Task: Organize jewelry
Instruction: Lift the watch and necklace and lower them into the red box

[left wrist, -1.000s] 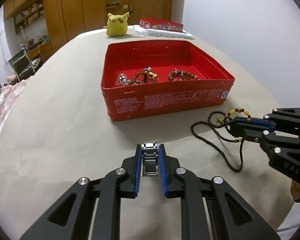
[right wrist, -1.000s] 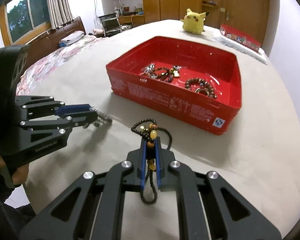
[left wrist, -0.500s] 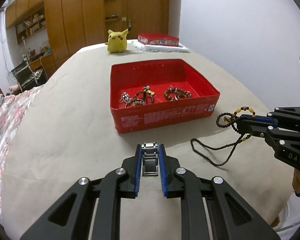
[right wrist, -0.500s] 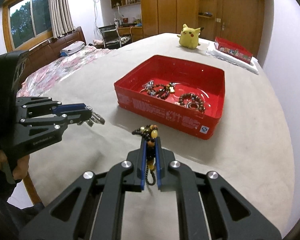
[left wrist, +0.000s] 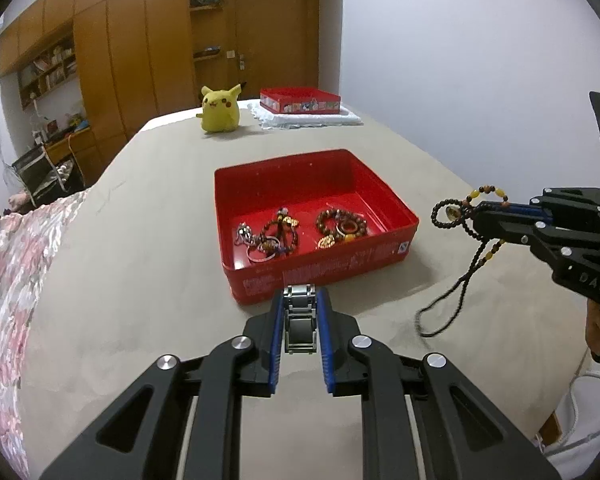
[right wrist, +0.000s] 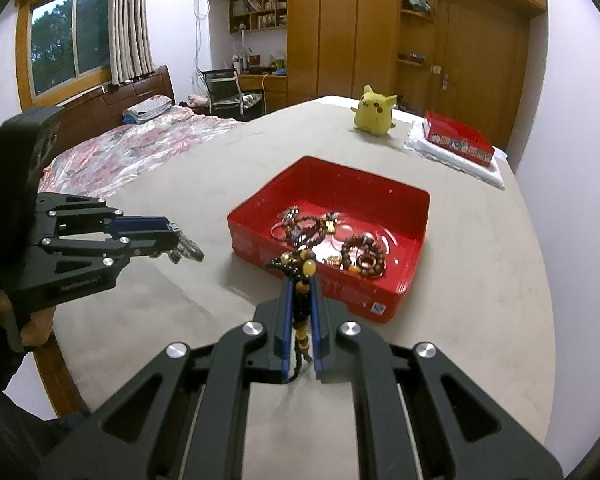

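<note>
Both tools have lifted off the table since a second ago, the left tool [left wrist: 299,326] clamped on a metal watch band [left wrist: 299,312] at lower centre, the right tool [right wrist: 301,322] pinching a beaded necklace [right wrist: 300,276], both apparently bound for the red tin [left wrist: 388,200] mid-frame.

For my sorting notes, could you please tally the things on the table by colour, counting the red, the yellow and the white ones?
Red: 2, the open red box and the printed red box
Yellow: 1, the plush toy
White: 1, the folded cloth
Total: 4
</note>
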`<state>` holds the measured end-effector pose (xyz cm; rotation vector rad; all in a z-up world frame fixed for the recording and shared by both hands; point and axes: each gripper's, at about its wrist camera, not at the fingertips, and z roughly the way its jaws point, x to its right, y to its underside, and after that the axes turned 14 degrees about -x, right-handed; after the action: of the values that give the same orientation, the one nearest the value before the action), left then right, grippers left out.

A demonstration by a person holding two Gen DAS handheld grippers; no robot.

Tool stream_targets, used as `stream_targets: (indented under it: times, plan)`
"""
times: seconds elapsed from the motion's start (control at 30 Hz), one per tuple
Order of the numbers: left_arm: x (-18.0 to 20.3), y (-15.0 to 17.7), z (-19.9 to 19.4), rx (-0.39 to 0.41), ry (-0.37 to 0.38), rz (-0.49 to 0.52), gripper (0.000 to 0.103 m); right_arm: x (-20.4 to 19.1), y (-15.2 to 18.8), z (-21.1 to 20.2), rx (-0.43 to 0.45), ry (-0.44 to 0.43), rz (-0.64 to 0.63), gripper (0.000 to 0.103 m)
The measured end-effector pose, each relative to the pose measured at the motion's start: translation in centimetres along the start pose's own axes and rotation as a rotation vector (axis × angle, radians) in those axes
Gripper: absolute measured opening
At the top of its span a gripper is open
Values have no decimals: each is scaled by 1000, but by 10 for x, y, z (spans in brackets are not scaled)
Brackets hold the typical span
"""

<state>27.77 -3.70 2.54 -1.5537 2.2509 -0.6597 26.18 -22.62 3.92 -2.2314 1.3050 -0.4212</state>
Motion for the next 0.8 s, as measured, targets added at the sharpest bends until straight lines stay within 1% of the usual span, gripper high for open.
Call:
stream_targets:
  times: [0.4, 0.67, 0.8]
  plan:
    - [-5, -36, -20, 38, -2, 43, 16, 12, -34, -27, 30, 29, -35, 6]
    - [-18, -67, -19, 35, 26, 32, 16, 22, -61, -25, 11, 29, -46, 6]
    - [-23, -84, -15, 33, 17, 40, 16, 26, -76, -19, -2, 32, -49, 6]
